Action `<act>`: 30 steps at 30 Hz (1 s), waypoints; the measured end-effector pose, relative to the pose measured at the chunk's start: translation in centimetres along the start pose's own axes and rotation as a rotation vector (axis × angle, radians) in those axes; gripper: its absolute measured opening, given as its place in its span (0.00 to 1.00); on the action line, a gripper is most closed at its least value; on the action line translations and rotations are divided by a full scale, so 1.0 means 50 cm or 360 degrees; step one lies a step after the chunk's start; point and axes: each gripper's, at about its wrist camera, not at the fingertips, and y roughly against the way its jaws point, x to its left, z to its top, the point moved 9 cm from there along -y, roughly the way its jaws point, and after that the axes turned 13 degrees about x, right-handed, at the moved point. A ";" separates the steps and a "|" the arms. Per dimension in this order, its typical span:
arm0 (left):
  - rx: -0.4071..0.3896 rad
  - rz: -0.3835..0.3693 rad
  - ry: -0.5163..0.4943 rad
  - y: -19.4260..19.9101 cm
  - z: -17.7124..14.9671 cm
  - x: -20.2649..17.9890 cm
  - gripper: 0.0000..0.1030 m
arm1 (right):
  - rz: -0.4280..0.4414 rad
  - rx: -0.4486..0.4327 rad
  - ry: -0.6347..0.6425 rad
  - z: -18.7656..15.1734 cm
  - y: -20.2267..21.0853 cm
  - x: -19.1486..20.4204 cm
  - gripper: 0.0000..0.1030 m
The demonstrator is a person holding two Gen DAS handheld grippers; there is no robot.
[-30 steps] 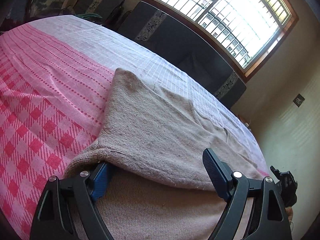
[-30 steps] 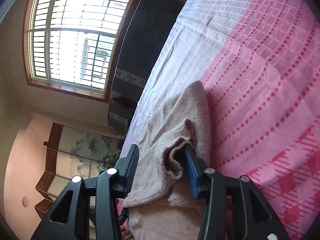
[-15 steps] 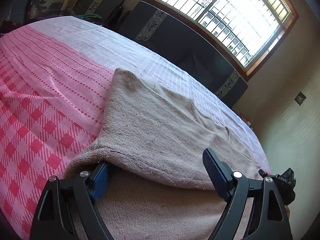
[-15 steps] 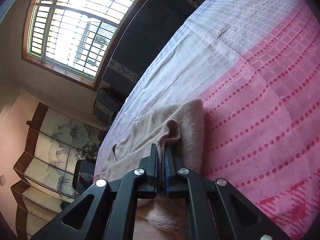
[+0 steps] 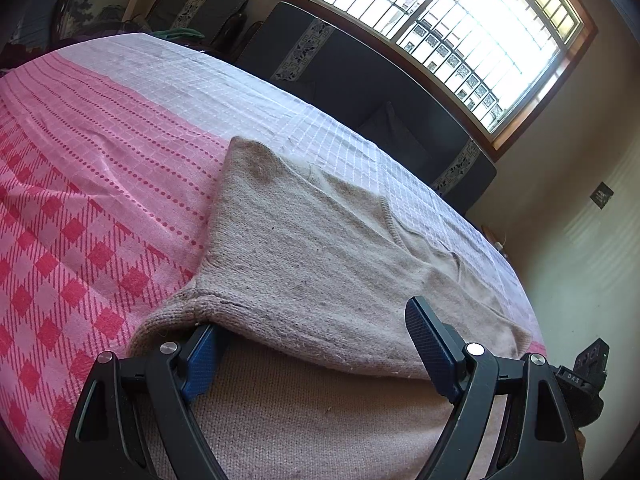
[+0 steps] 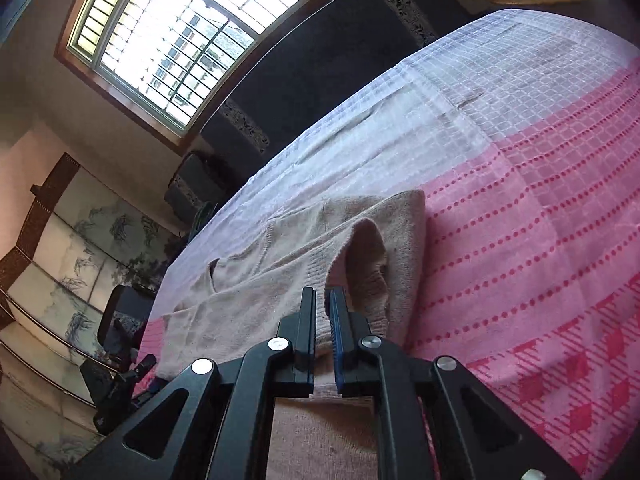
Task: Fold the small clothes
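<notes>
The sweater (image 5: 304,264) is a matt beige knit, fuzzy and pilled, with a ribbed hem. Under it the bedspread (image 5: 100,184) is a woven cloth, pink and white, its checks and dotted lines raised in the weave. The left gripper (image 5: 316,344) and right gripper (image 6: 323,312) look like matt black plastic with shiny metal pins, and their fingers (image 5: 424,340) carry blue pads with a fine grid texture.
</notes>
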 end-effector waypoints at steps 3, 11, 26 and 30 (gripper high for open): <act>0.0001 0.0018 -0.0008 -0.003 0.000 0.000 0.83 | -0.0049 0.0046 -0.0004 -0.005 -0.012 -0.005 0.05; -0.0021 0.0126 -0.0017 0.004 -0.003 0.004 0.83 | -0.0290 0.0005 0.0170 -0.006 -0.025 0.007 0.00; -0.0398 0.0672 -0.0472 0.232 -0.138 -0.092 0.83 | -0.0215 -0.0161 0.0507 -0.245 0.173 0.127 0.35; -0.0441 0.0751 -0.0580 0.263 -0.178 -0.124 0.83 | -0.0220 -0.0202 0.0553 -0.353 0.221 0.116 0.35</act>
